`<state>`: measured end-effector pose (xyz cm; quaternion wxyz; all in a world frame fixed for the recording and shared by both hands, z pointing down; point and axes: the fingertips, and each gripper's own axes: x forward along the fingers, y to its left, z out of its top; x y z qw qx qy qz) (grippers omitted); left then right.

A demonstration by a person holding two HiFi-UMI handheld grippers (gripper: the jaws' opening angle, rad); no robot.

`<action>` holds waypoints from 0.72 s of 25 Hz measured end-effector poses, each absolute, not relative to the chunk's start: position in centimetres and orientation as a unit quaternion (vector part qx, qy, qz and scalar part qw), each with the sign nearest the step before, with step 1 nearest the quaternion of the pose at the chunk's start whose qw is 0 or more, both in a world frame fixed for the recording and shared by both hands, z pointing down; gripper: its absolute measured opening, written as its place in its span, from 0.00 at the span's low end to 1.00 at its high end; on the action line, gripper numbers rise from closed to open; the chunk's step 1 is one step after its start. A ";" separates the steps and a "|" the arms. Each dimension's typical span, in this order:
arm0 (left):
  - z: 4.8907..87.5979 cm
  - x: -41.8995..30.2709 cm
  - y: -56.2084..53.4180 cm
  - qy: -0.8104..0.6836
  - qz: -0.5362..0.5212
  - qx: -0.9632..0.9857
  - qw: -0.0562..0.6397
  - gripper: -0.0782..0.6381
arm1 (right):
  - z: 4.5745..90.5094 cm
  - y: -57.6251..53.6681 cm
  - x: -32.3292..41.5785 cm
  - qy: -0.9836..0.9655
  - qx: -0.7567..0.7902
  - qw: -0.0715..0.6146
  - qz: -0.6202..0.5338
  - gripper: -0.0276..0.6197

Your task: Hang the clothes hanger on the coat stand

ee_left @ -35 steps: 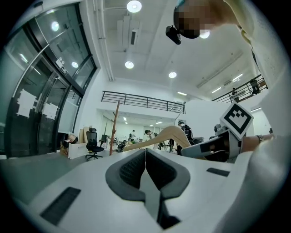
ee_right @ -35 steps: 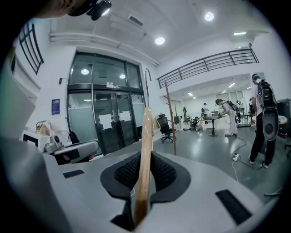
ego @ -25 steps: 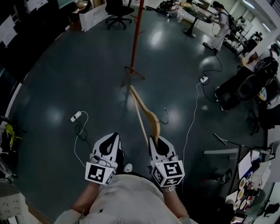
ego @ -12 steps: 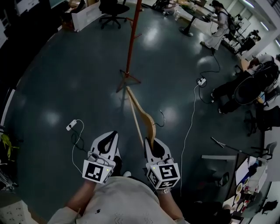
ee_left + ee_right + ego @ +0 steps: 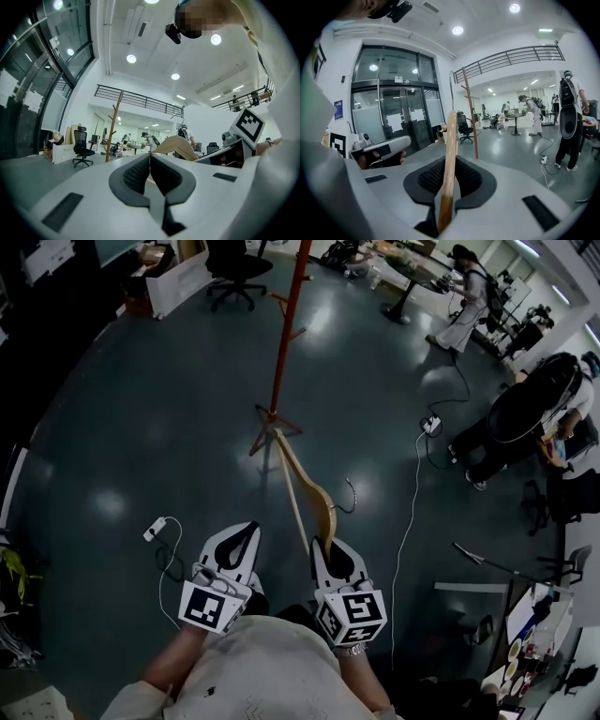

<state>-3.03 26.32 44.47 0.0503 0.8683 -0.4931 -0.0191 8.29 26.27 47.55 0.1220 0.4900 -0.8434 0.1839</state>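
Note:
A wooden clothes hanger (image 5: 305, 488) with a dark metal hook (image 5: 352, 495) sticks forward from my right gripper (image 5: 329, 547), which is shut on one end of it; in the right gripper view the wood (image 5: 449, 173) runs up between the pads. My left gripper (image 5: 242, 538) is beside it, shut and holding nothing, its pads (image 5: 149, 176) pressed together. The red-brown coat stand (image 5: 283, 338) rises from the dark floor ahead, its pole also in the right gripper view (image 5: 471, 117) and far off in the left gripper view (image 5: 114, 126).
A white power strip and cable (image 5: 156, 528) lie on the floor at left, another cable (image 5: 412, 493) runs at right. An office chair (image 5: 232, 263) stands behind the stand. People (image 5: 464, 292) and tables are at the far right.
The coat stand has drawn nearer and shifted slightly in the head view as the person moves forward. Both grippers keep their places, the right still holding the hanger.

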 end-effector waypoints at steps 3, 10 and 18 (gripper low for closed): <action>44.2 -4.2 25.1 -0.490 -0.023 0.870 0.048 0.13 | 47.0 24.8 7.0 -0.844 0.493 0.116 0.178 0.15; 42.3 -5.6 24.2 -0.488 -0.042 0.871 0.028 0.13 | 45.6 23.0 5.9 -0.848 0.491 0.103 0.167 0.15; 43.1 -7.5 23.2 -0.518 -0.037 0.854 0.033 0.13 | 45.4 20.7 4.4 -0.857 0.480 0.094 0.160 0.15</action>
